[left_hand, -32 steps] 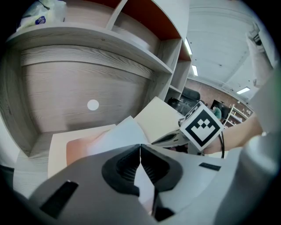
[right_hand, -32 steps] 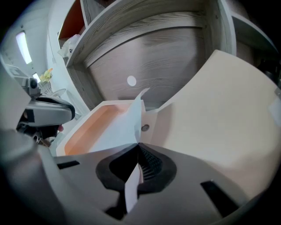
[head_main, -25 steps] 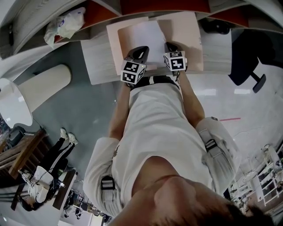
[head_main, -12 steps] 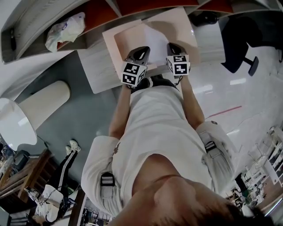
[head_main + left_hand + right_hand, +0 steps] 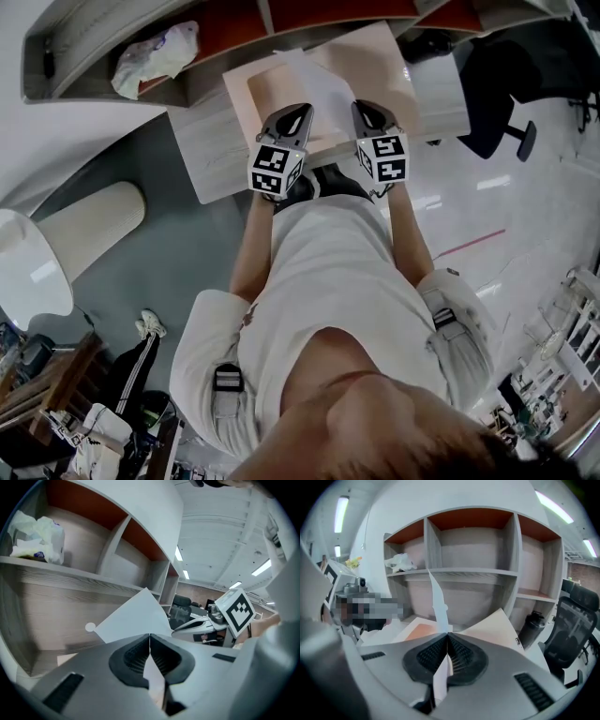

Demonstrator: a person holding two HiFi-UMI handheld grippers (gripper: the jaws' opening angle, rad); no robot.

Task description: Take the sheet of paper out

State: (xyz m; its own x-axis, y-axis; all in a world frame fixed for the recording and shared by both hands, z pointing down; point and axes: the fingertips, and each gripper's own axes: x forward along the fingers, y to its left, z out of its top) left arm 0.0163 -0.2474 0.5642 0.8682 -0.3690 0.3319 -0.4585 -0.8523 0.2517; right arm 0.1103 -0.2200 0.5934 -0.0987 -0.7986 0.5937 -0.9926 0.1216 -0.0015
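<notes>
Paper first: the white rectangular sheet of paper (image 5: 317, 86) is pinched along its near edge by both claws, above the open pale pink card folder (image 5: 386, 54) that lies on the light wood-grain desk (image 5: 208, 142).

Left gripper (image 5: 297, 110) is closed tight on the sheet. In the left gripper view its ribbed black pads (image 5: 137, 654) meet with the paper sandwiched between them, and the sheet fans up and away as a white triangle.

Right gripper (image 5: 367, 107) is likewise fully closed on the same sheet. In the right gripper view the paper runs through the seam of the jaws and shows almost edge-on as a thin white strip rising ahead of them.

The two claws sit side by side, near each other, marker cubes facing the head camera. Whether the sheet's far edge touches the folder I cannot tell.

Behind the desk stands the curved white shelf unit with orange-red back panels (image 5: 309, 11), a crumpled white plastic bag (image 5: 157, 54) in one upper compartment. A black office chair (image 5: 495, 101) waits off to the right.
</notes>
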